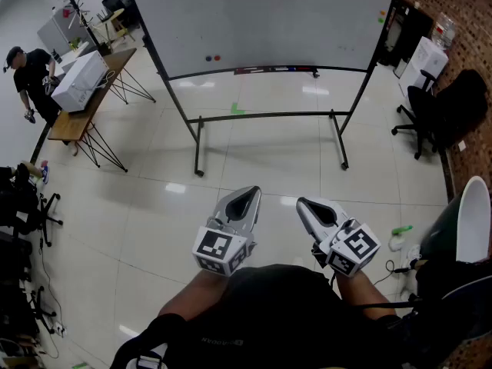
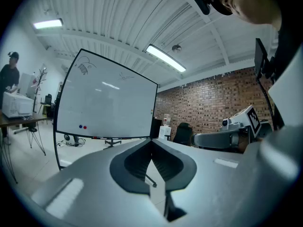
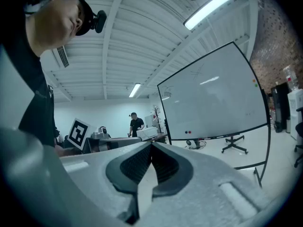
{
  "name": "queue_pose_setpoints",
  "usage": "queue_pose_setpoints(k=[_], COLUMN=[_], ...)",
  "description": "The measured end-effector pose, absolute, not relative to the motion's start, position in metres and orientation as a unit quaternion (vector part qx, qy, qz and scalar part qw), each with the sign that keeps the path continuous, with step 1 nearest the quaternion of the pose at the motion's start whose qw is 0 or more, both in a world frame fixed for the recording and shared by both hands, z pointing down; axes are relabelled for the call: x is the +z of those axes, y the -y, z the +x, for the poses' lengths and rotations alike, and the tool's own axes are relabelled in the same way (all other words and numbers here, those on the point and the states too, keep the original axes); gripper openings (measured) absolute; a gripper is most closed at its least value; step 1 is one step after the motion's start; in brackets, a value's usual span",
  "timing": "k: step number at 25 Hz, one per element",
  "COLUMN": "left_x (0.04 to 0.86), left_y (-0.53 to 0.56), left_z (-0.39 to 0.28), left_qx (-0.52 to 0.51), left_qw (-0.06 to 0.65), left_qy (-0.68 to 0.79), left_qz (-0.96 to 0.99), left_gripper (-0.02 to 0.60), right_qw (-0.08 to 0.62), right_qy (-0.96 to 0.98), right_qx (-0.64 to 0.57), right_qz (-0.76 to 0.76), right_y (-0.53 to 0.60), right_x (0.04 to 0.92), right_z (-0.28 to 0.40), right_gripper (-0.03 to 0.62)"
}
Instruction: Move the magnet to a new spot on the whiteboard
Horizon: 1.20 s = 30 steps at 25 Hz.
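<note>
A whiteboard (image 1: 261, 21) on a black wheeled stand faces me across the floor. Two small round magnets, one blue (image 1: 207, 58) and one red (image 1: 217, 58), stick near its lower left corner; they also show as blue (image 2: 81, 126) and red (image 2: 85, 126) dots in the left gripper view and as a dark pair (image 3: 188, 132) in the right gripper view. My left gripper (image 1: 251, 193) and right gripper (image 1: 302, 204) are held side by side close to my body, far from the board. Both are shut with nothing between the jaws.
A wooden trestle table (image 1: 84, 106) with a white box (image 1: 78, 81) stands at the left, with a person in black (image 1: 32, 79) beside it. Office chairs (image 1: 430, 110) and a white cabinet (image 1: 423, 64) line the brick wall at the right. Coloured dots (image 1: 380, 15) sit at the board's right edge.
</note>
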State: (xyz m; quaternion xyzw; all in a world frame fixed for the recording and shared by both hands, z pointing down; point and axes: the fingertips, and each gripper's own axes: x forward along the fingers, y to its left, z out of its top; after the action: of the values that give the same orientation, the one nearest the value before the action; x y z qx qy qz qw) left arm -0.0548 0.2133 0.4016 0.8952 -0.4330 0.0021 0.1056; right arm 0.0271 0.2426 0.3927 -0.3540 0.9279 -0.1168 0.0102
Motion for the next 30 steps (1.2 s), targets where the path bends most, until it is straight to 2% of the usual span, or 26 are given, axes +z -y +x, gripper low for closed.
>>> queue_pose_setpoints(k=[20,30], left_x=[0.393,0.402], left_y=[-0.214,-0.206], left_z=[-0.021,0.065], left_qx=[0.029,0.035], left_qw=[0.096,0.083], left_qy=[0.441,0.395], left_qz=[0.892,0.914], left_gripper=[0.015,0.015], right_qw=[0.015,0.033], right_qy=[-0.934,-0.917], right_qx=[-0.110,-0.107], right_qz=[-0.340,-0.383], right_y=[-0.244,-0.239], right_x=[0.394,0.393], right_z=[0.057,0.141], right_gripper=[0.003,0.003])
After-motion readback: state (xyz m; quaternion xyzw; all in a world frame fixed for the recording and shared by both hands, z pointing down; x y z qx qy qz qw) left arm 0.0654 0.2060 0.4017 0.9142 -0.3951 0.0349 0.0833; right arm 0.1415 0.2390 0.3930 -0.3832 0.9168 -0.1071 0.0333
